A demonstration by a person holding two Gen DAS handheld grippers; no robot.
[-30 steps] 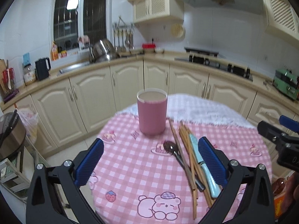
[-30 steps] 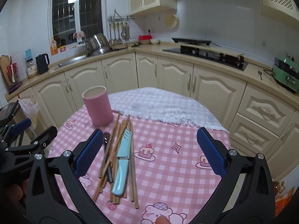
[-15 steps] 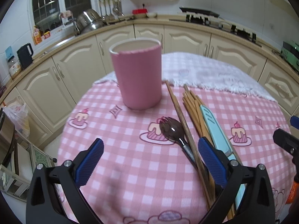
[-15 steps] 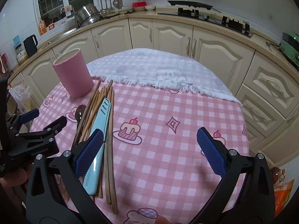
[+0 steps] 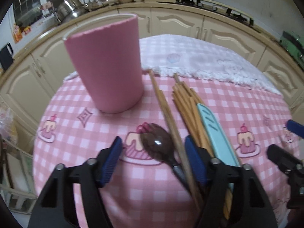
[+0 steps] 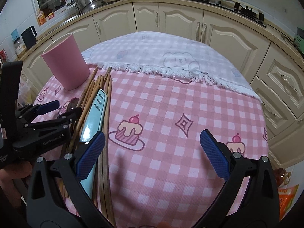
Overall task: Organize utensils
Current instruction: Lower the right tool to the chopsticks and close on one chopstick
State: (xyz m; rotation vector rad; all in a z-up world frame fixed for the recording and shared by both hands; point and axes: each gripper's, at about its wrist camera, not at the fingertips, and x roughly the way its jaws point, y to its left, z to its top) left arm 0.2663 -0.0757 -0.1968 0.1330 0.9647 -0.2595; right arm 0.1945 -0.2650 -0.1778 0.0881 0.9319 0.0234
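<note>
A pink cup [image 5: 106, 66] [image 6: 66, 66] stands upright at the table's left. To its right lie a dark spoon [image 5: 157, 144] [image 6: 73, 102], several wooden chopsticks [image 5: 182, 102] [image 6: 91, 95] and a light blue sheathed knife [image 5: 214, 133] [image 6: 95, 114]. My left gripper [image 5: 152, 142] [image 6: 66, 107] hangs low over the spoon, its jaws closing. The spoon's bowl and one chopstick lie between them, and the pads do not touch either. My right gripper [image 6: 152, 138] [image 5: 283, 140] is open above the bare cloth, its left finger over the knife and chopsticks.
The round table carries a pink checked cloth [image 6: 171, 104] and a white fringed cloth [image 6: 171, 57] on its far half. Cream cabinets [image 6: 171, 19] and a counter with a stove ring the table. An orange bag [image 6: 286, 195] lies on the floor at right.
Both grippers have come down and forward toward the table. The left gripper's jaws have narrowed from wide open around the spoon.
</note>
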